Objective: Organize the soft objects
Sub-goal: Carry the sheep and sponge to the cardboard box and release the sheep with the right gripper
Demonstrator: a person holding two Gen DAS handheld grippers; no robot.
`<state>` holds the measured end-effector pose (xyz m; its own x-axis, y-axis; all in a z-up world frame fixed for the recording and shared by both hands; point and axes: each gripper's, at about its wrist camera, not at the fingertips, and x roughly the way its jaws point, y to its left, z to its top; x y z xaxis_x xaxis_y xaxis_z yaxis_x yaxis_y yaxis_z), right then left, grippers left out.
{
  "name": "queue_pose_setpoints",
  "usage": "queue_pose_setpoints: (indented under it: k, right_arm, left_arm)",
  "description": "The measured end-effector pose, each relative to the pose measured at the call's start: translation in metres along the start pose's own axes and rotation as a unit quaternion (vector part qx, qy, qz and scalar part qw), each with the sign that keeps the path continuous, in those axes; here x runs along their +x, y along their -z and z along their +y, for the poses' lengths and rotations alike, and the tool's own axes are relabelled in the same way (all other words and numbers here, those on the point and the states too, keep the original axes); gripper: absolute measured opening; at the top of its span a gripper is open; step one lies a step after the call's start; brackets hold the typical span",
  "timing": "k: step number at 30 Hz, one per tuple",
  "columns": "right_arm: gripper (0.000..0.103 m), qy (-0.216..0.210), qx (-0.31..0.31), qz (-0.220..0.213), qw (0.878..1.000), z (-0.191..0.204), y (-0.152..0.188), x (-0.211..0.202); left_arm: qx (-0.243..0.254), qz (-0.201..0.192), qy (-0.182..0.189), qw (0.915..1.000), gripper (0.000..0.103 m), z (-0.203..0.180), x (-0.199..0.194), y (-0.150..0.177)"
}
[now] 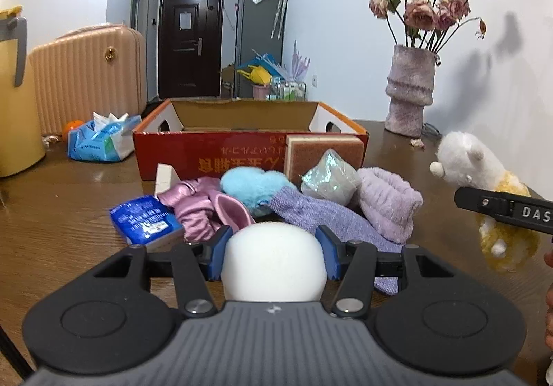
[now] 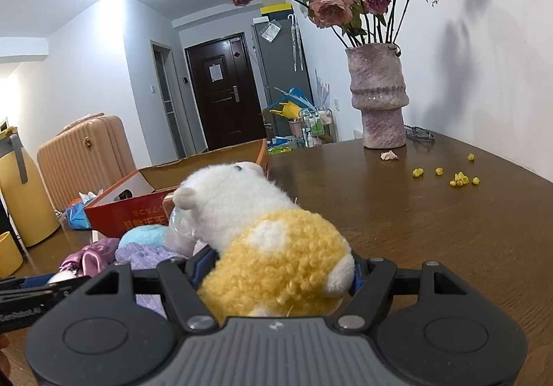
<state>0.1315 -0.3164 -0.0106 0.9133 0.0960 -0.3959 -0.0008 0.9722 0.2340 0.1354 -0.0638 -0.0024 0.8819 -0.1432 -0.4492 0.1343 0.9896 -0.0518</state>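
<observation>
My left gripper [image 1: 273, 234] is shut on a white soft ball [image 1: 273, 265], its blue pads pressing both sides. Just beyond it on the brown table [image 1: 69, 241] lies a pile of soft things: a pink satin cloth [image 1: 193, 209], a blue fluffy heart [image 1: 252, 185], a purple knitted cloth [image 1: 321, 213], a lavender fluffy piece [image 1: 390, 203] and a shiny packet [image 1: 328, 178]. An open red cardboard box [image 1: 214, 154] stands behind the pile. My right gripper [image 2: 281, 260] is shut on a white and yellow plush toy [image 2: 273, 258], seen at the right of the left wrist view too.
A sponge [image 1: 321, 154] leans on the box front. A blue tissue pack [image 1: 145, 218] lies left of the pile, a blue bag [image 1: 100, 140] farther left. A vase of dried roses [image 2: 378, 99] stands at the back right, with yellow crumbs [image 2: 459, 178] near it.
</observation>
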Motion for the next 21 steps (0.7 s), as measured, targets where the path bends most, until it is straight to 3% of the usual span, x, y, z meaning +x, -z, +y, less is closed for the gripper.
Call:
queue_pose_setpoints:
  k: [21]
  right_arm:
    - [0.07, -0.023, -0.058, -0.036, 0.997, 0.055, -0.05, 0.003]
  left_arm:
    - [-0.027, -0.097, -0.016, 0.9948, 0.054, 0.031, -0.03, -0.053]
